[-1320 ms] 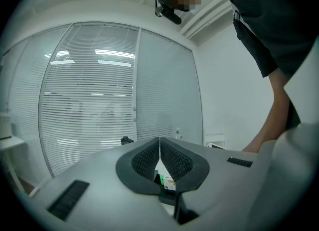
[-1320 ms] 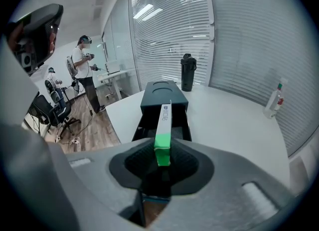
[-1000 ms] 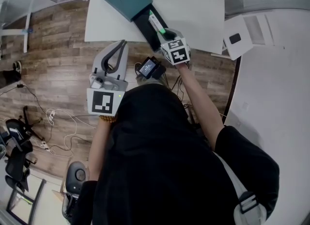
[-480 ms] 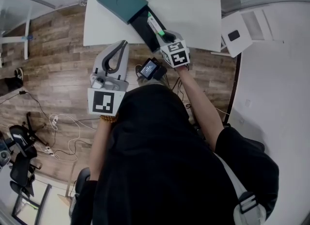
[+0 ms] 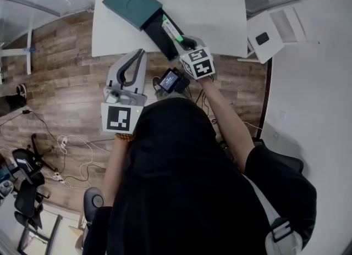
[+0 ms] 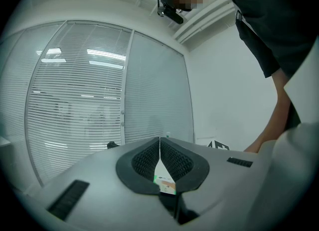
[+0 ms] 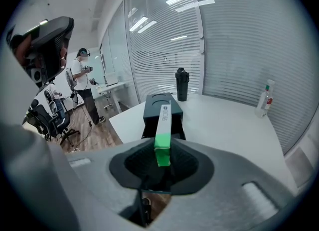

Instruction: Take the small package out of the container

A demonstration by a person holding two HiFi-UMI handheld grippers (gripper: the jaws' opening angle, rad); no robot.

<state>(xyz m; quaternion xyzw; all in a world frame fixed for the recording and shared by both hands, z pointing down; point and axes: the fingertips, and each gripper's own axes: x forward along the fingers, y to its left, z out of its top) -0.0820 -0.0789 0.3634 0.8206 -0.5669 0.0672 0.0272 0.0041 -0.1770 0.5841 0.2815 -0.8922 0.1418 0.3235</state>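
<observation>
R gripper [image 5: 184, 42] pinches the small pkg [image 5: 169, 28] by its green end only. The white end sticks out over the open drawer [image 5: 157, 37] of the container [image 5: 132, 4], which reaches the table's near edge, left part. Can't tell if the far end is clear of the drawer.

L gripper [image 5: 137, 53] is pressed together, off the table [image 5: 214, 12] over the floor, so nothing steadies the container. A small printed tag [image 6: 165, 182] sits low btw its pads; can't tell if pinched.

Risks, imo: an end-only pinch = long lever, so the pkg may swivel or slip out. If the white end snags the drawer wall, a pull toward the person could drag the container off the near edge.
</observation>
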